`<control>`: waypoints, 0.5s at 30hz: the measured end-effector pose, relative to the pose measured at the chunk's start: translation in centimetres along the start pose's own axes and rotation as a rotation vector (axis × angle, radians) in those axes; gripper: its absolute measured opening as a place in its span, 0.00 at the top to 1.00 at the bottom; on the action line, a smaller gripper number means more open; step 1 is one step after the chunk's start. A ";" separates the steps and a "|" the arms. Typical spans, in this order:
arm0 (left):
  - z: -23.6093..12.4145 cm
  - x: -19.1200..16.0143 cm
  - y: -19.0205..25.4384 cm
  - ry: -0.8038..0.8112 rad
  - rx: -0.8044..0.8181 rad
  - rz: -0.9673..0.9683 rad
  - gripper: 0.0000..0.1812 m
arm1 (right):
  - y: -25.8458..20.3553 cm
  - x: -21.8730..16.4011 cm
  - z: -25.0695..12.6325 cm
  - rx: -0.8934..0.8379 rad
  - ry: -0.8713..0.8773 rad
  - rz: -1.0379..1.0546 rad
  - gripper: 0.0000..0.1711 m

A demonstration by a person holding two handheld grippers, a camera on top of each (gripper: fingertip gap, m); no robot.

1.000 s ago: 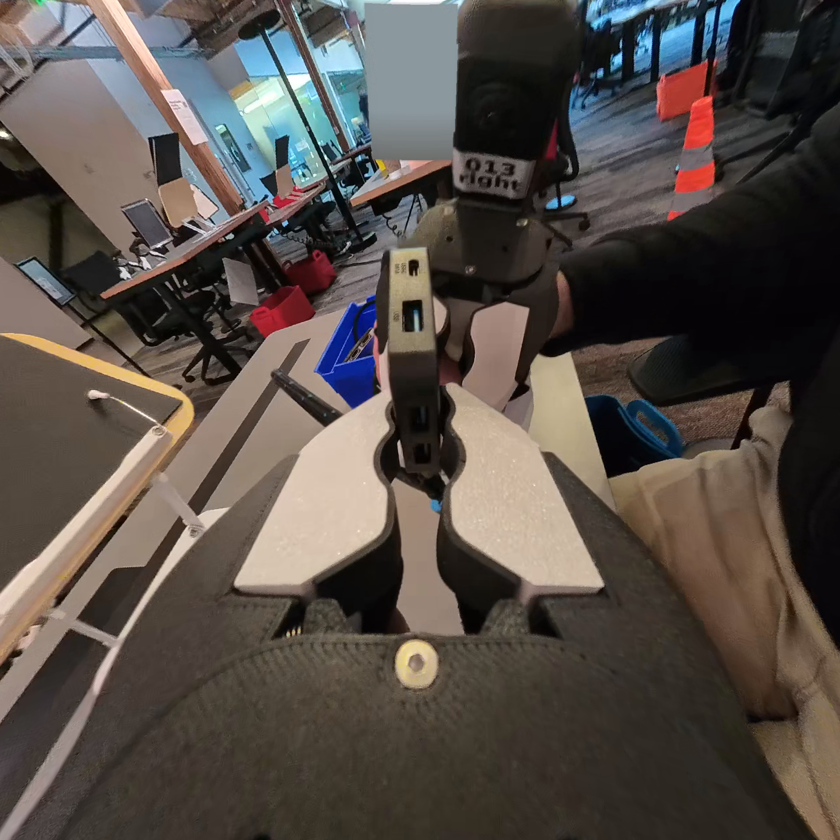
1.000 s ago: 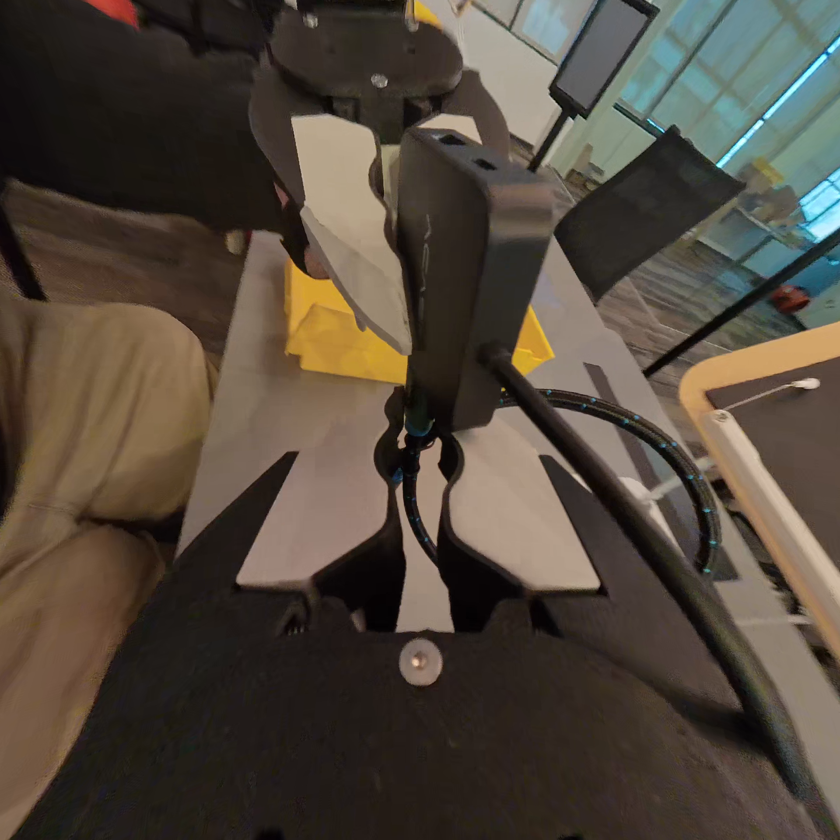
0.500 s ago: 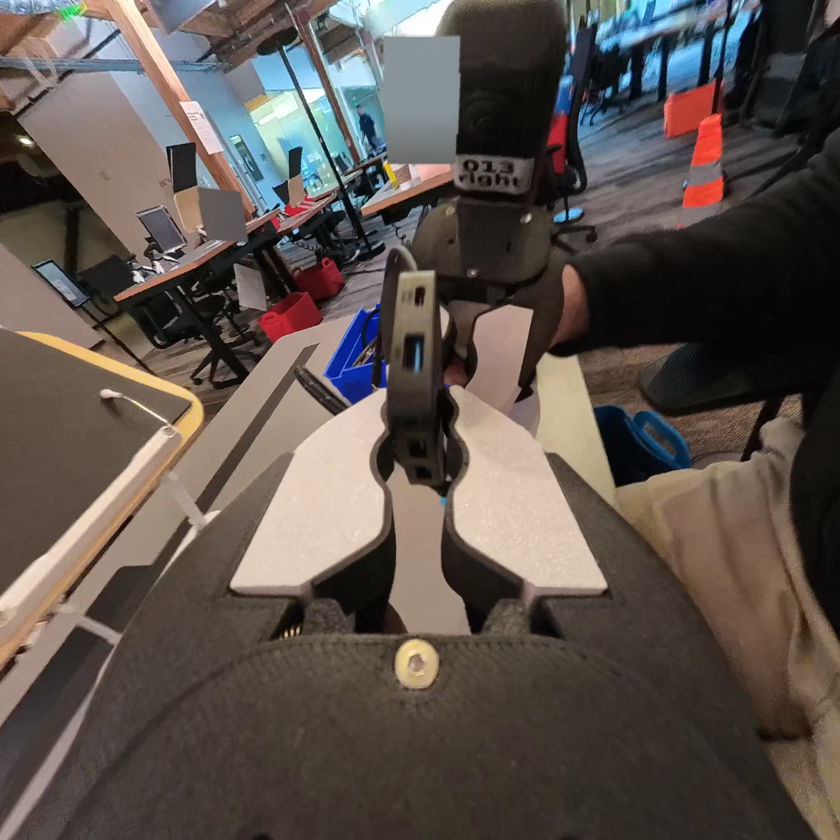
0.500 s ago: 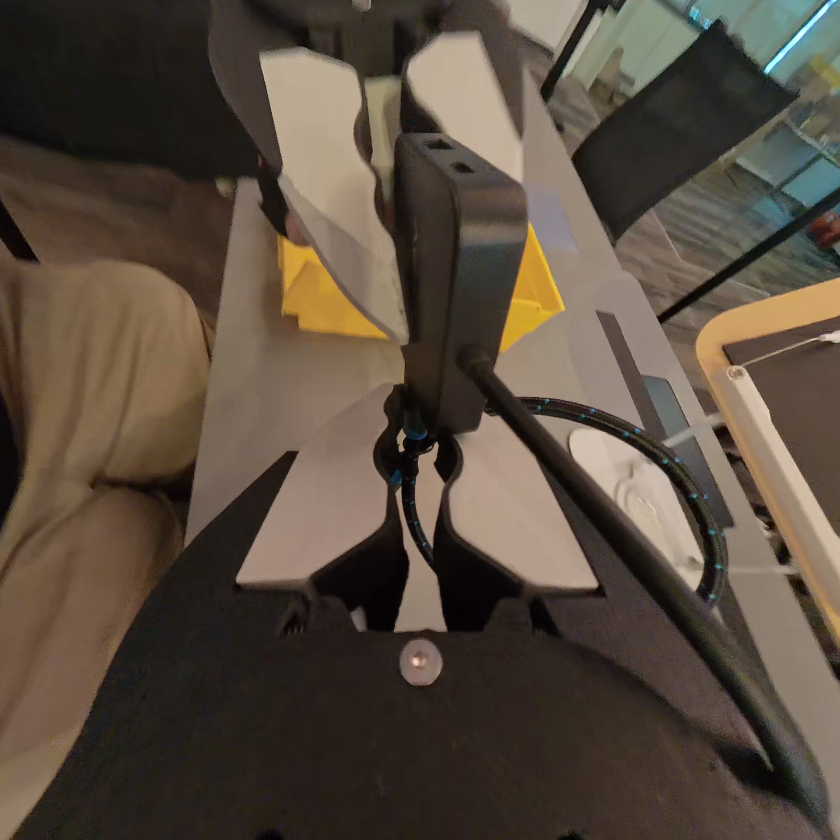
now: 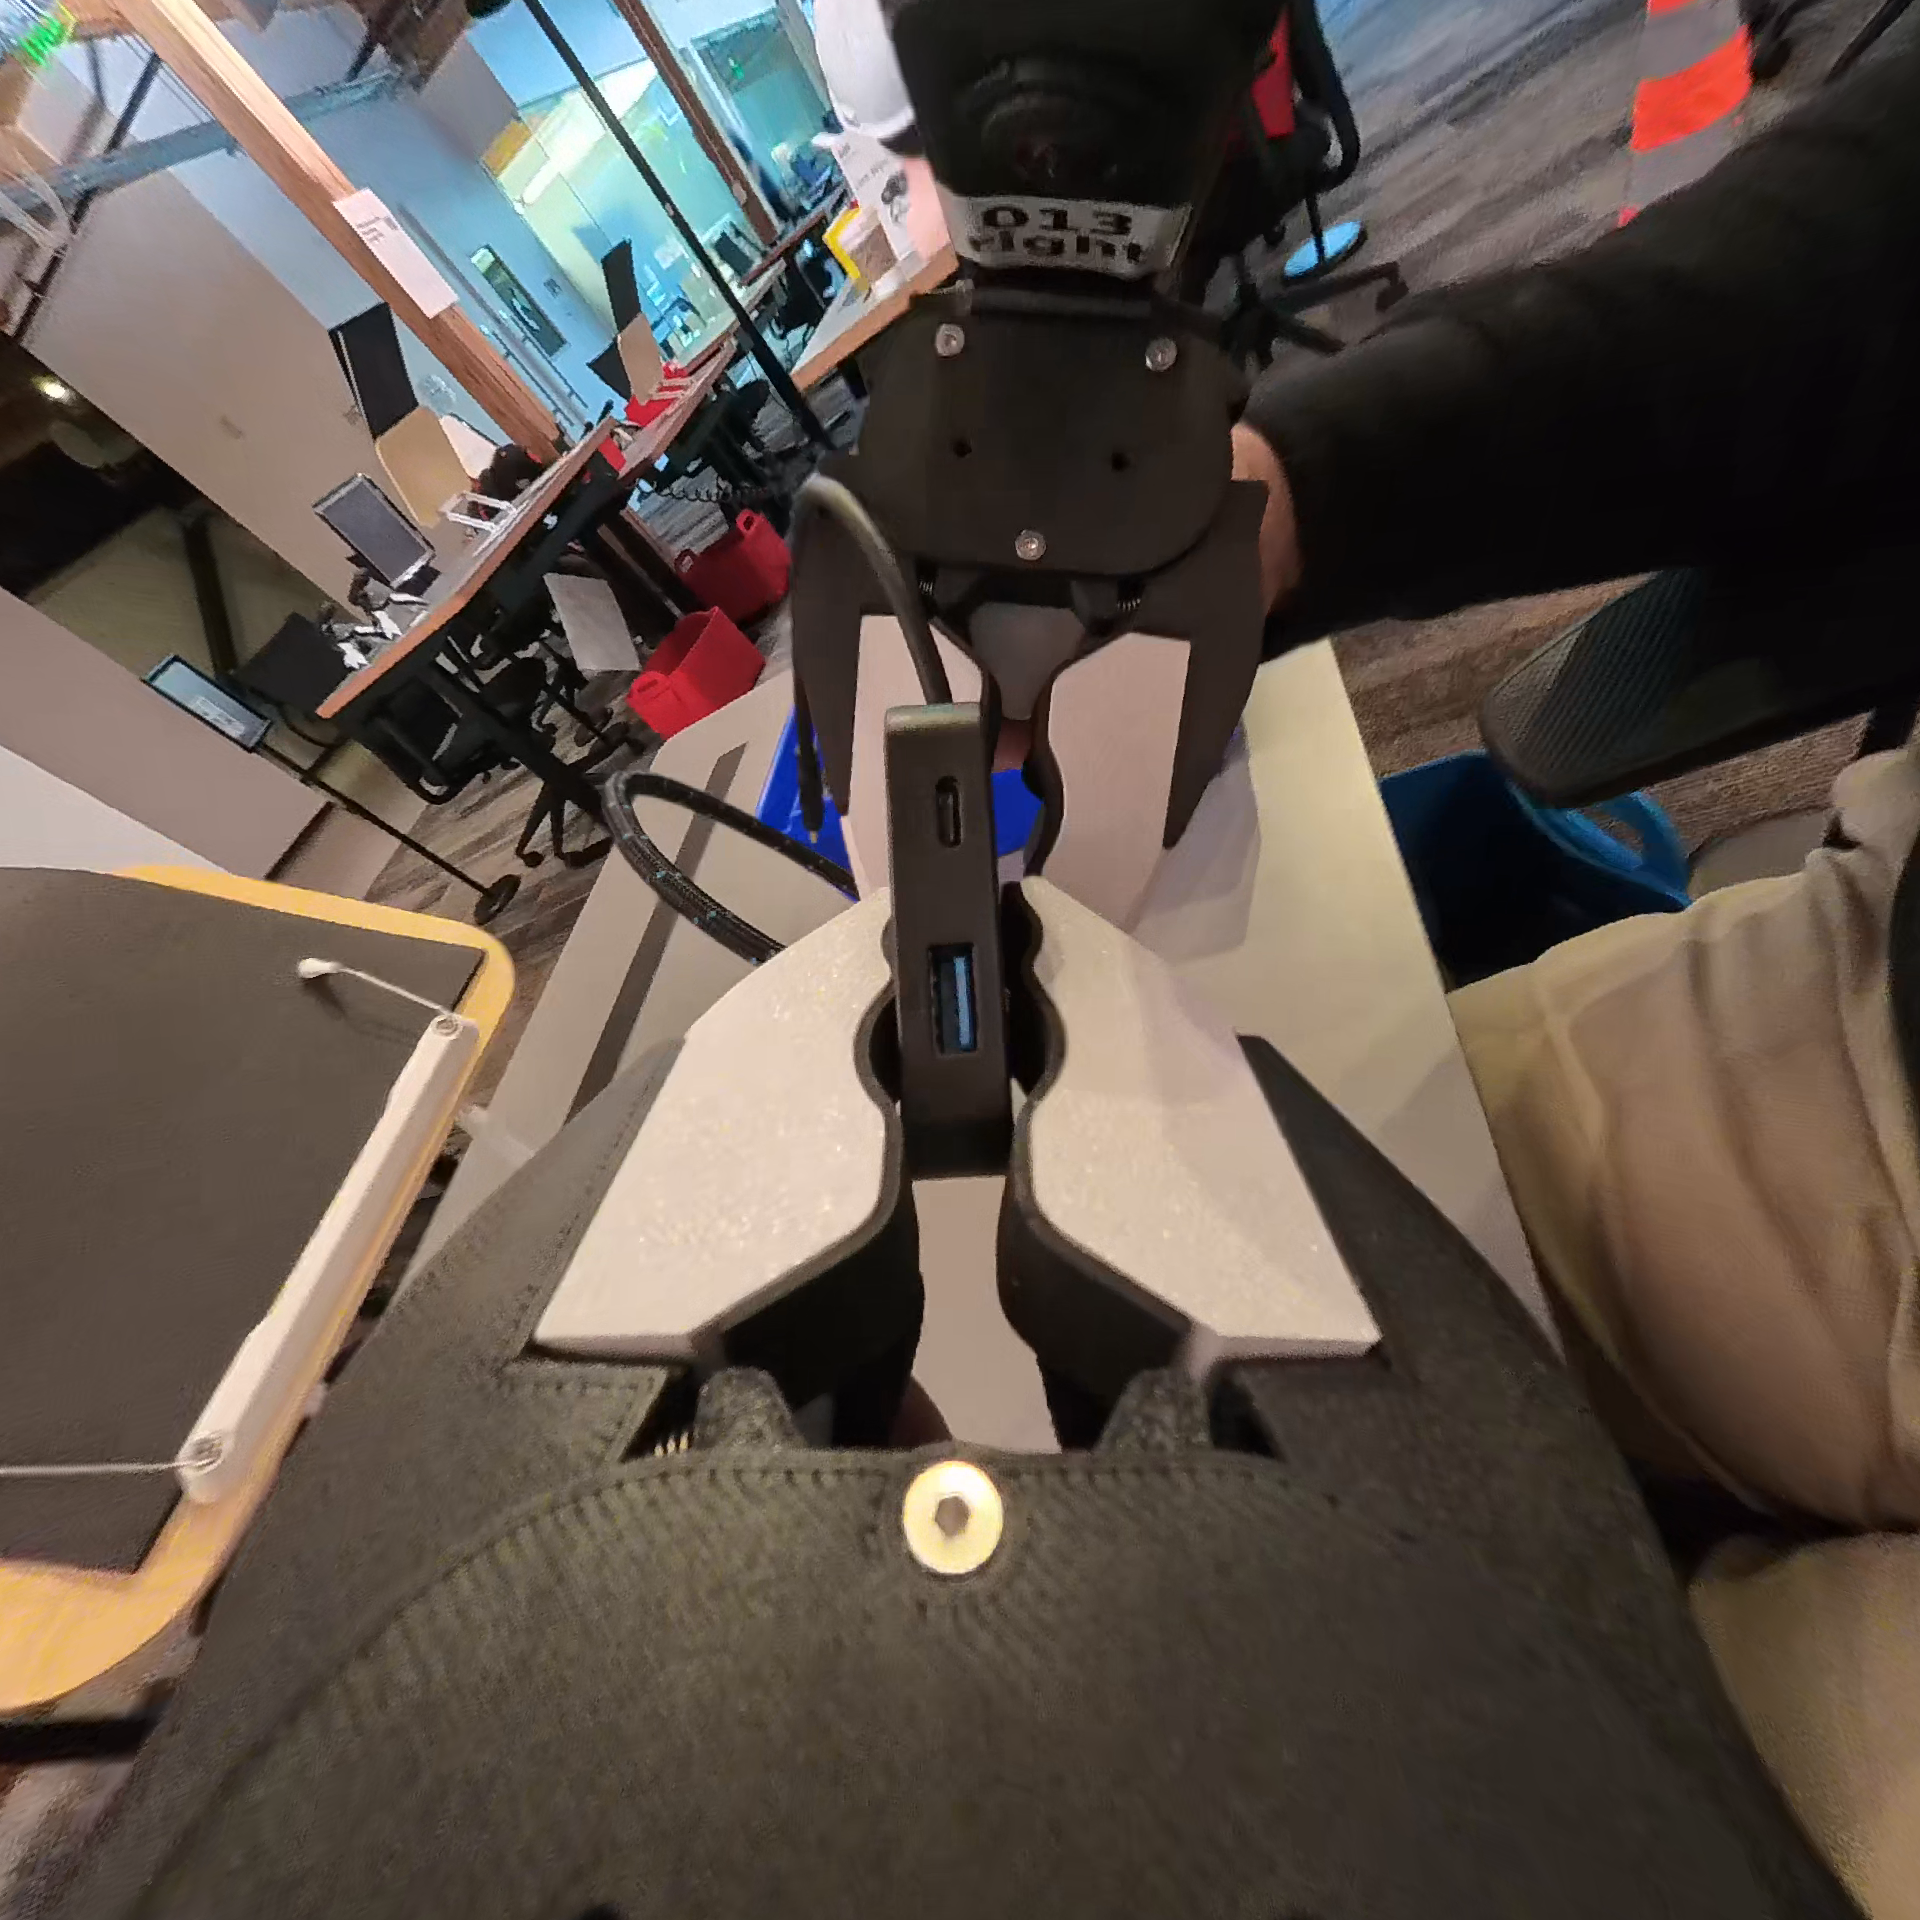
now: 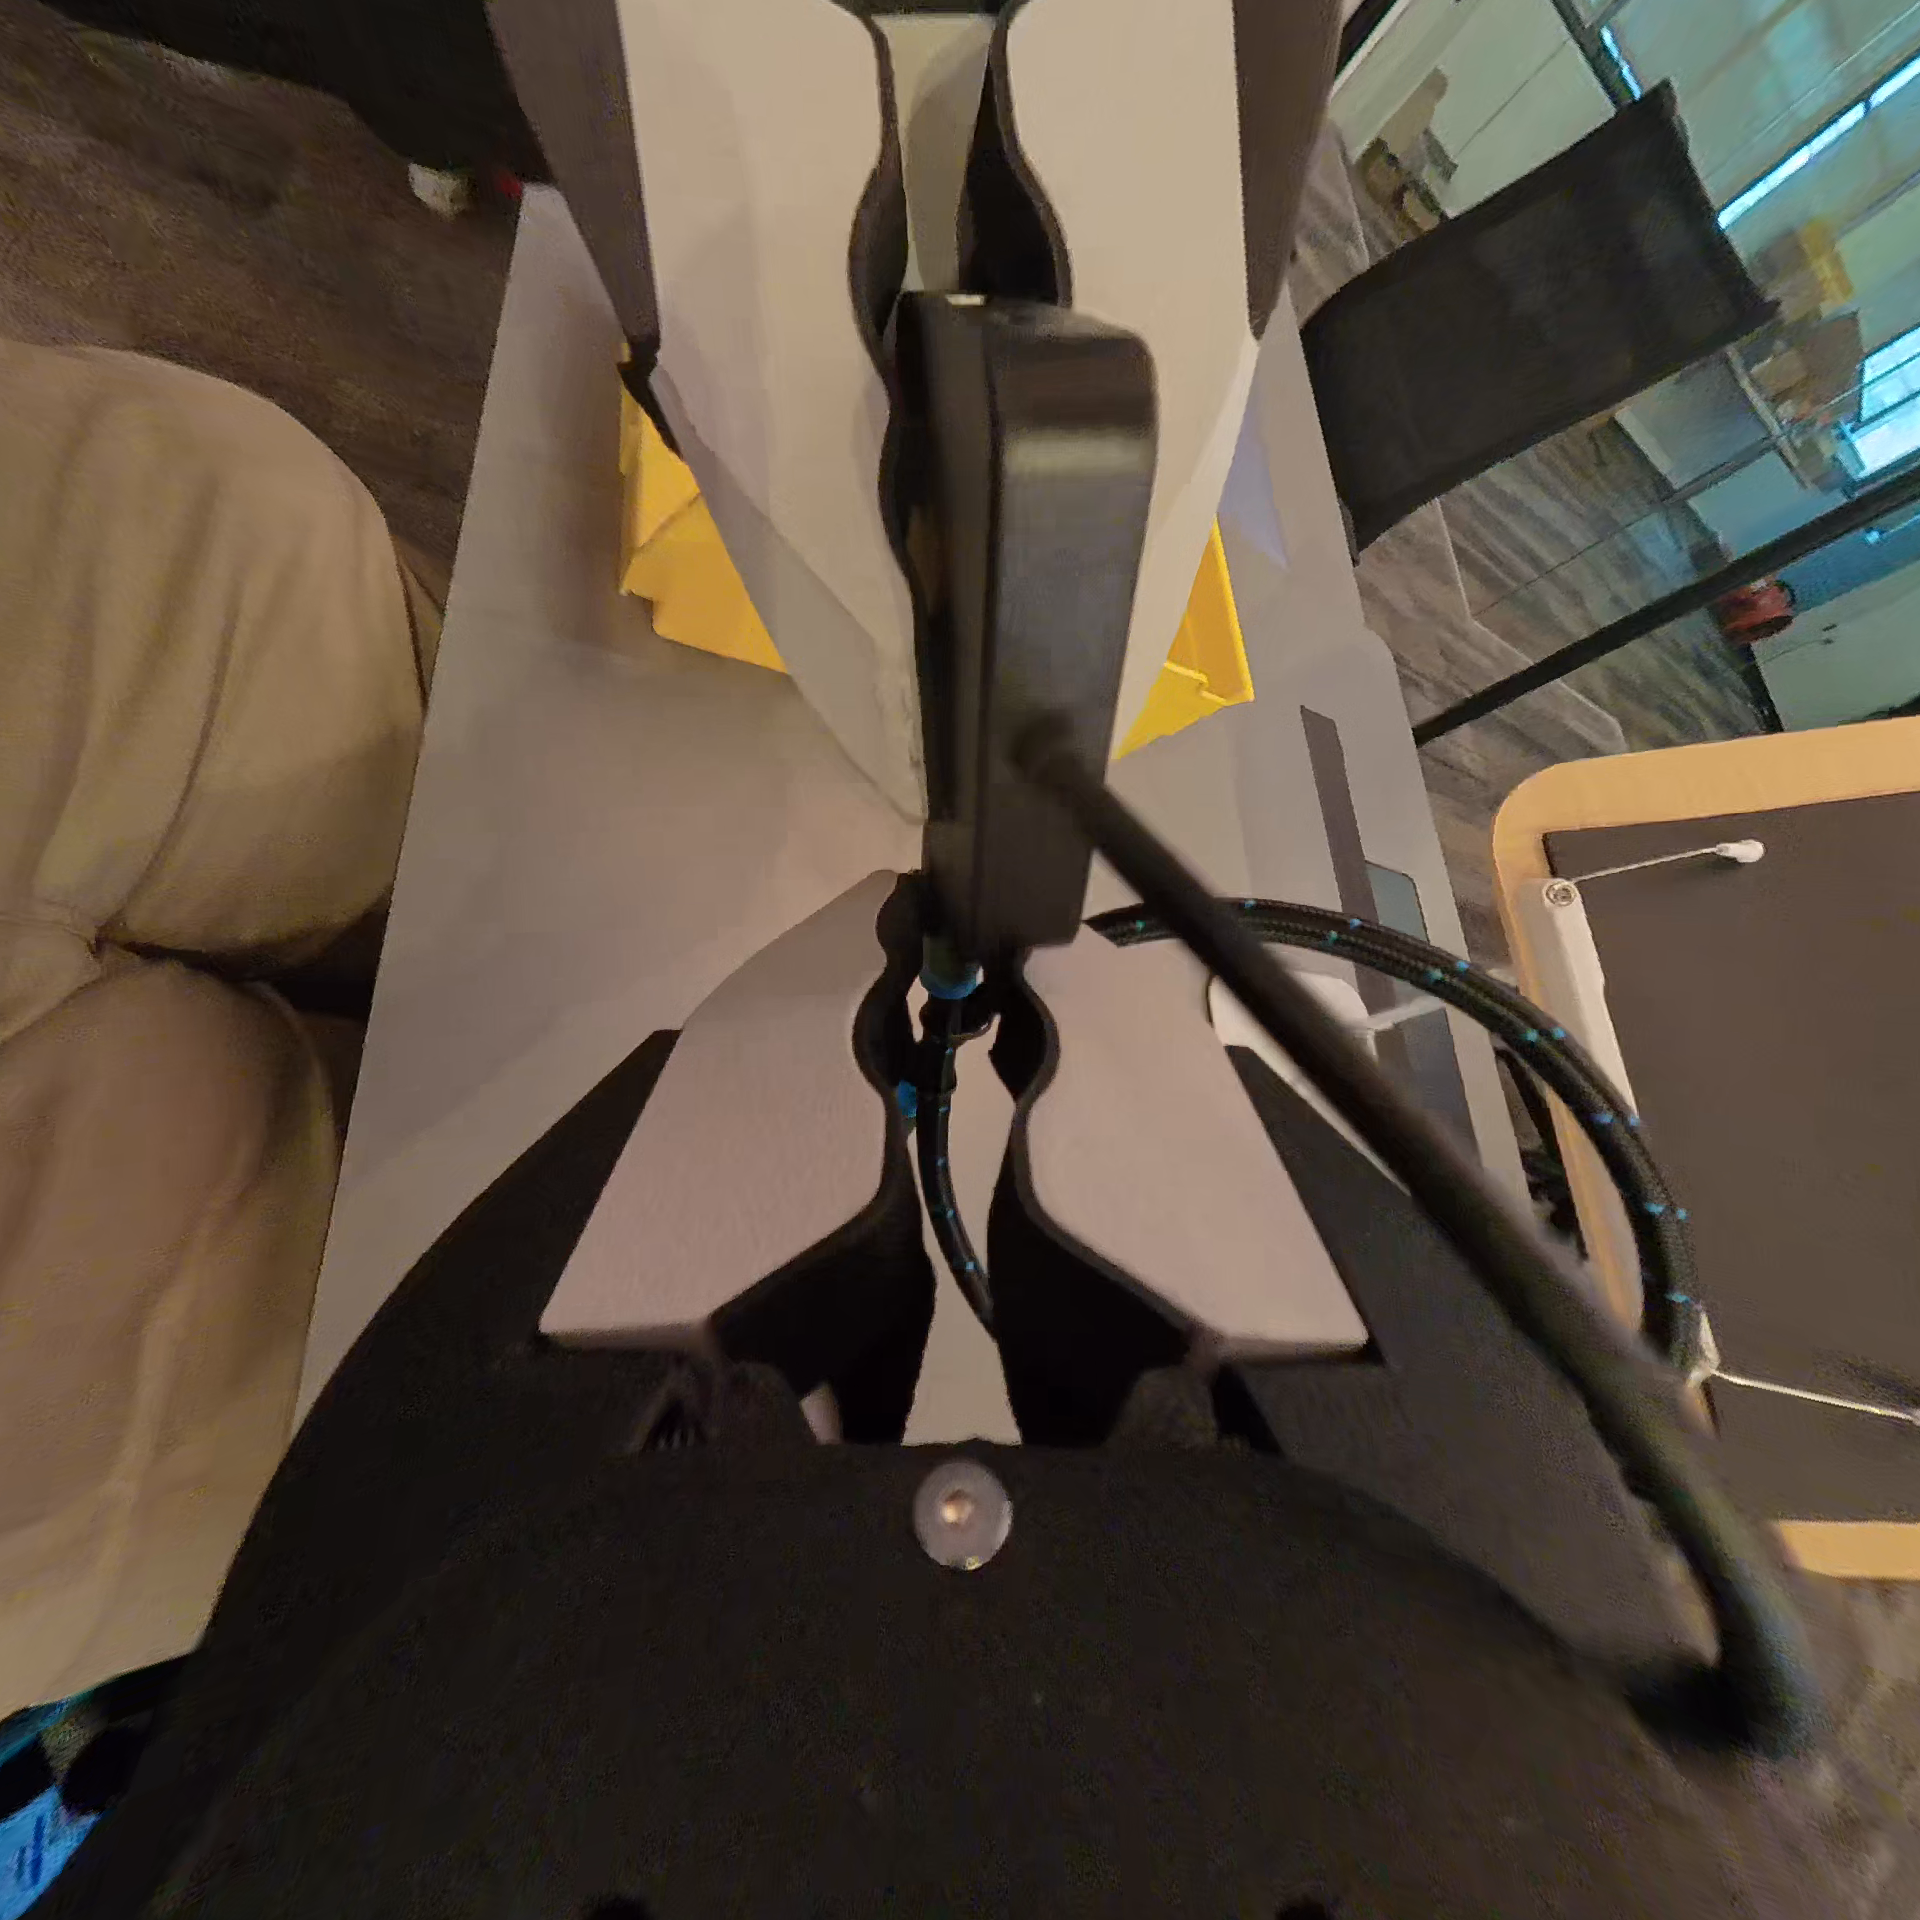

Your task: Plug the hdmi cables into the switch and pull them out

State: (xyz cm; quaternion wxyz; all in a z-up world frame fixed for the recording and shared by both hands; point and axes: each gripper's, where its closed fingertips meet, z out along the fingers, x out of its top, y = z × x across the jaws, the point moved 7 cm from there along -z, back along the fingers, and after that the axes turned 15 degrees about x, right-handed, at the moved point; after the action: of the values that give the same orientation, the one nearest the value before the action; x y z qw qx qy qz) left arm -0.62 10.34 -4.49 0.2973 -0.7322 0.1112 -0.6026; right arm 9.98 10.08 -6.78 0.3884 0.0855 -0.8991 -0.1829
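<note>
My left gripper point(image 5: 956, 920) is shut on a dark grey switch point(image 5: 948, 997), which stands upright between its white pads with two ports facing the camera. In the right wrist view the switch point(image 6: 1029, 623) hangs between the two grippers. My right gripper point(image 6: 956, 971) is shut on the plug of a braided black HDMI cable point(image 6: 1558, 1081) at the switch's near end. I cannot tell how deep the plug sits. A smooth black cable point(image 6: 1351, 1132) leaves the switch's side. The right gripper point(image 5: 1023, 810) faces the left wrist view from just behind the switch.
The grey table point(image 5: 1340, 935) lies below. A wood-rimmed black board point(image 5: 208, 1143) is at the left, a blue bin point(image 5: 795, 821) beyond the switch, a yellow bin point(image 6: 686, 582) at the table's other end. A person's beige trouser leg point(image 5: 1714, 1195) borders the table. Left tips to right tips: about 5 cm.
The two grippers have come closer together. The switch now sits deeper between my left gripper's fingers and has turned, so its side ports face the left wrist view.
</note>
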 end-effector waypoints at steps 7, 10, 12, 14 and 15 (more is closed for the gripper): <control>-4.7 3.1 -5.0 0.127 0.102 -0.087 0.93 | 0.5 -3.3 -2.9 -0.029 -0.041 0.092 0.94; -4.6 1.2 -5.7 0.072 0.156 -0.100 0.93 | 0.7 -1.6 -4.0 -0.011 -0.143 0.070 0.94; -4.5 0.8 -6.1 0.062 0.166 -0.098 0.92 | 0.9 -2.8 -4.8 -0.038 -0.153 0.099 0.94; -5.0 0.8 -6.7 0.065 0.183 -0.097 0.92 | 1.1 -4.8 -6.9 -0.108 -0.172 0.166 0.94; -5.4 0.7 -7.1 0.062 0.202 -0.091 0.93 | 1.3 -5.8 -8.4 -0.154 -0.184 0.210 0.94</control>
State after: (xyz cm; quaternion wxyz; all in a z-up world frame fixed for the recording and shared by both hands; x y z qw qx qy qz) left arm -6.93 14.01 0.67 0.3385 -0.6839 0.0257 -0.6458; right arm 20.09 10.77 -4.87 0.3268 -0.0559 -0.9182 -0.2166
